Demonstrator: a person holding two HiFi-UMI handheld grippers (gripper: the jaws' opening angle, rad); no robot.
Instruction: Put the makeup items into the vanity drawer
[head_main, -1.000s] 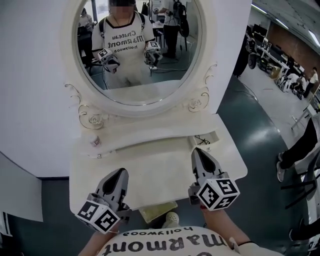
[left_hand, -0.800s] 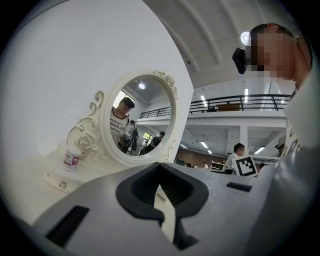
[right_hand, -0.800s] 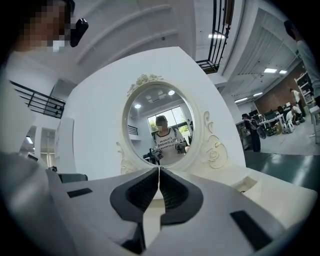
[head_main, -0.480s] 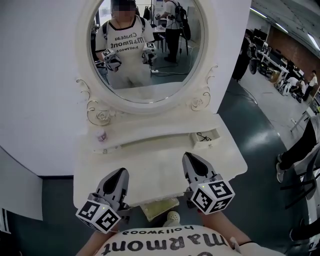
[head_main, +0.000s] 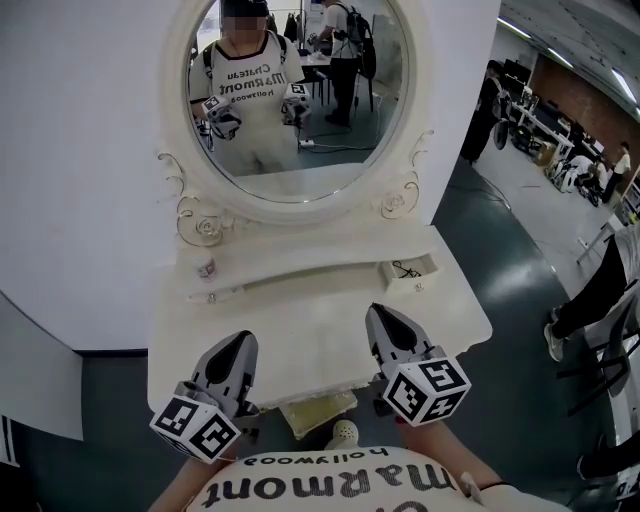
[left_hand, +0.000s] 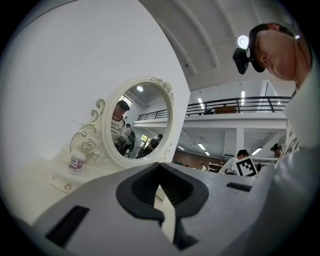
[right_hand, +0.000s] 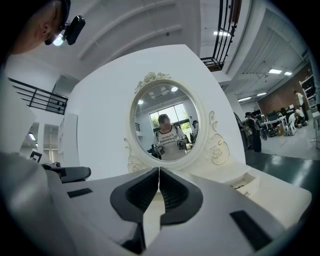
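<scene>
A white vanity (head_main: 300, 335) with an oval mirror (head_main: 300, 100) stands before me. A small bottle with a pink label (head_main: 205, 268) stands on the vanity's raised shelf at the left, also in the left gripper view (left_hand: 76, 163). A small drawer (head_main: 410, 270) at the shelf's right end is open, with a thin dark item inside. My left gripper (head_main: 237, 350) hovers over the tabletop's front left, shut and empty. My right gripper (head_main: 385, 320) hovers over the front right, shut and empty, short of the open drawer (right_hand: 248, 181).
A long shelf drawer with a small knob (left_hand: 67, 187) is shut below the bottle. A yellowish pad (head_main: 315, 410) and a white round object (head_main: 343, 434) lie under the vanity's front edge. People and chairs (head_main: 600, 300) occupy the floor at the right.
The head view has shifted, so the vanity sits further right and higher in frame. The right gripper has drawn slightly back and left. Both grippers stay shut.
</scene>
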